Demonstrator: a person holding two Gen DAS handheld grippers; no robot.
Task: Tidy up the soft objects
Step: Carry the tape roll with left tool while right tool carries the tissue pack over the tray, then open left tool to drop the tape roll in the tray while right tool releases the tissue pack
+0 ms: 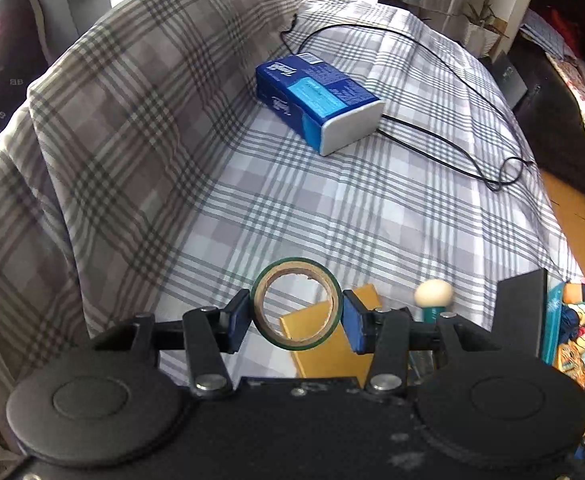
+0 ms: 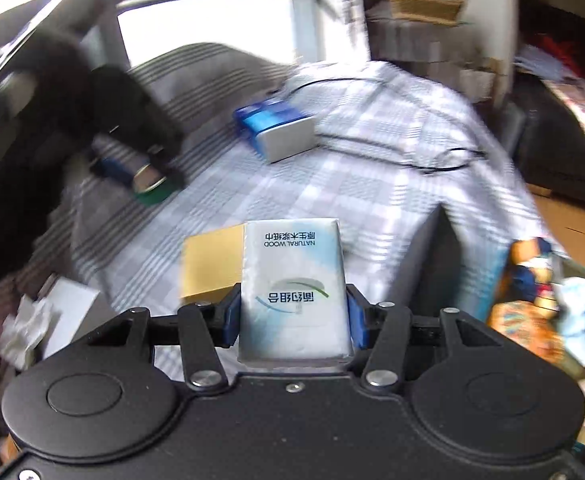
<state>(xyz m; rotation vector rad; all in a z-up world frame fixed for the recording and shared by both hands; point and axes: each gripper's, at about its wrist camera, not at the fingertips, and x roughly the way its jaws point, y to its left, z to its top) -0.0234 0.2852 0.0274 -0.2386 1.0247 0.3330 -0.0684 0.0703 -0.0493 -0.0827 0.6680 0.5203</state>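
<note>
The left gripper (image 1: 296, 316) pinches a roll of green tape (image 1: 295, 303) between its two blue pads. The pads press on both sides of the ring, and the hole in the roll faces the camera. The tape is held up above the bed (image 1: 332, 216), which has a grey and white checked sheet.

The right gripper (image 2: 294, 314) squeezes a small white pack of tissues (image 2: 294, 292) between its pads. The pack stands upright in the grip, and its print reads upside down. It is also held above the bed.

A bigger blue pack of tissues (image 1: 318, 100) lies flat on the sheet, farther back and well apart from both grippers. A thin black cable (image 1: 444, 120) loops over the sheet and runs just beside that pack. A checked blanket (image 1: 132, 112) is heaped up on the left side of the bed.

A flat yellow box (image 1: 328, 344) lies on the sheet under the tape. In the right wrist view the same yellow box sits just left of the white tissue pack.
</note>
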